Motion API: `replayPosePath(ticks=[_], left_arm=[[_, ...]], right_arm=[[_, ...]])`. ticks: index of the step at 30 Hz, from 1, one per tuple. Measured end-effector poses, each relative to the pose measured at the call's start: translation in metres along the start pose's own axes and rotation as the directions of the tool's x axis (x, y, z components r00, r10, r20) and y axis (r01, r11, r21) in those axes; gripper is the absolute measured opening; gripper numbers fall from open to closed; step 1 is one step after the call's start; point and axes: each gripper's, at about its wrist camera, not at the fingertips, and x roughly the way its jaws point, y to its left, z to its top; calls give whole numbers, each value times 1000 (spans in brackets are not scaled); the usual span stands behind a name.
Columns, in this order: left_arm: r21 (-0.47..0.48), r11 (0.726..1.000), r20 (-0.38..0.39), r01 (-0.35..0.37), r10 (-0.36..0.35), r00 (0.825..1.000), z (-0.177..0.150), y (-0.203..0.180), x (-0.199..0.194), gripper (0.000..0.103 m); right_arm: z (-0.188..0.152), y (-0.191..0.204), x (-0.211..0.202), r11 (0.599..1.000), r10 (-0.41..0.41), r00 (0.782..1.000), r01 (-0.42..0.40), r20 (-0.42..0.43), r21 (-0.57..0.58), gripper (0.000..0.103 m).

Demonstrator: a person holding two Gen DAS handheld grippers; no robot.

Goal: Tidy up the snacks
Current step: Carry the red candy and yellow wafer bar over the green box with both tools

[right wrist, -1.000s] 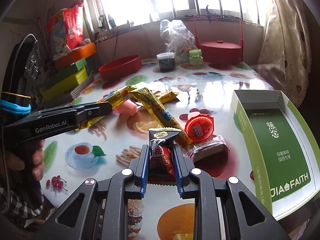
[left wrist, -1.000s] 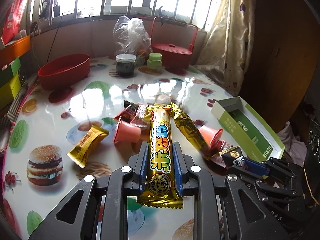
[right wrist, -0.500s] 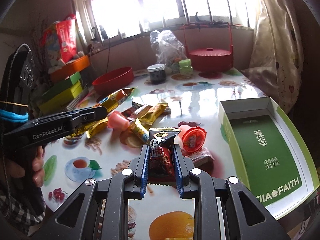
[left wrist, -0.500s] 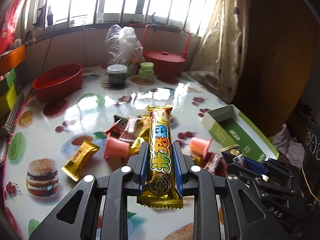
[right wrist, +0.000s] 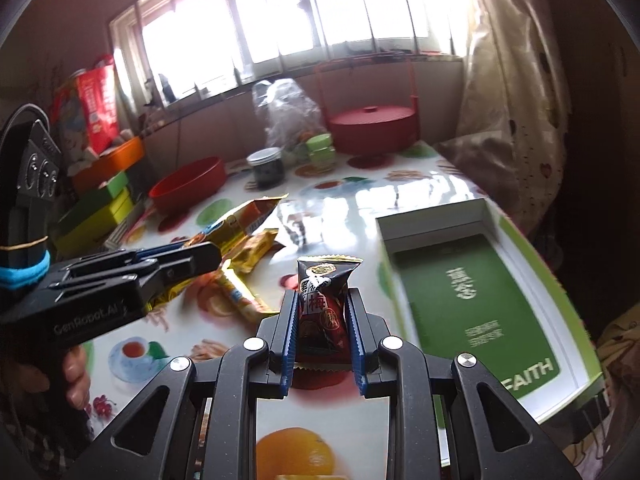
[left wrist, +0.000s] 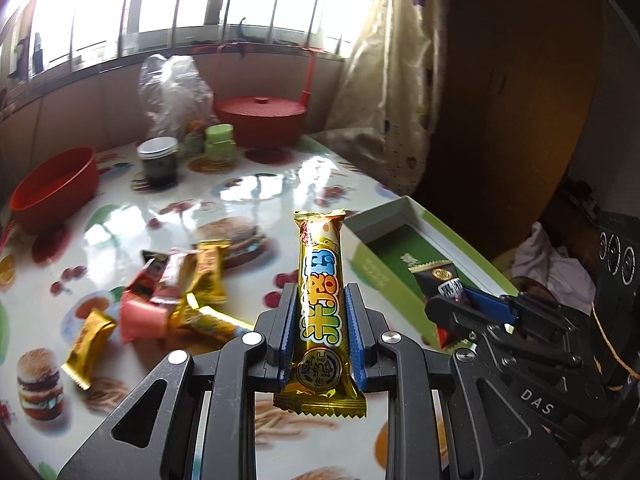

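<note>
Ahead and right of both hand-held grippers: green box, open on the table, nothing seen inside.
Step in hand: likely carrying both snacks to the box.
Doing it well: bring each pack over the box floor, clear of the white rim, lay it flat, then release.
Left hand-held gripper: closed narrowly, pinching the long golden snack bar by its lower half.
Right hand-held gripper: pinching the dark plum candy pack, near the box's near-left corner.
Left of the grippers: loose snack pile waiting on the table.
</note>
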Motion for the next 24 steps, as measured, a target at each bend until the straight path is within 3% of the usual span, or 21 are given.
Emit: replayPosePath(ticks=[15, 24], left_arm=[[55, 994, -56, 99, -96, 994, 13, -51, 37, 24], [67, 984, -109, 166, -158, 981, 17, -75, 65, 24]], right_arm=[[1, -51, -14, 991, -107, 994, 106, 11, 77, 22], [-4, -83, -13, 979, -165, 986, 166, -17, 121, 22]])
